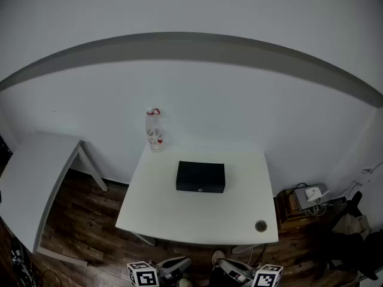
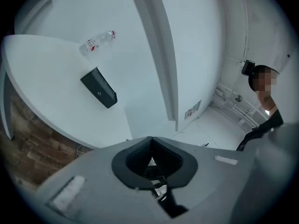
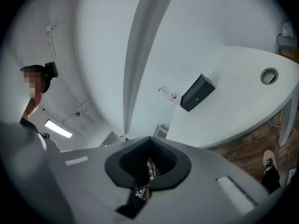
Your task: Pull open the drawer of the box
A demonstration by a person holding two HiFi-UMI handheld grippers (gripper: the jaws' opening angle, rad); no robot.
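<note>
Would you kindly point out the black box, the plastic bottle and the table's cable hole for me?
black box (image 1: 200,172), head view, top face.
plastic bottle (image 1: 154,127), head view, clear body.
cable hole (image 1: 261,226), head view, its middle.

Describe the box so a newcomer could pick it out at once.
Find the white table straight ahead, against the wall. Near its middle lies a flat black box with a small round spot on its front. It is the only dark thing on top: the bottle at the back left corner is clear, and the round hole sits front right.
</note>
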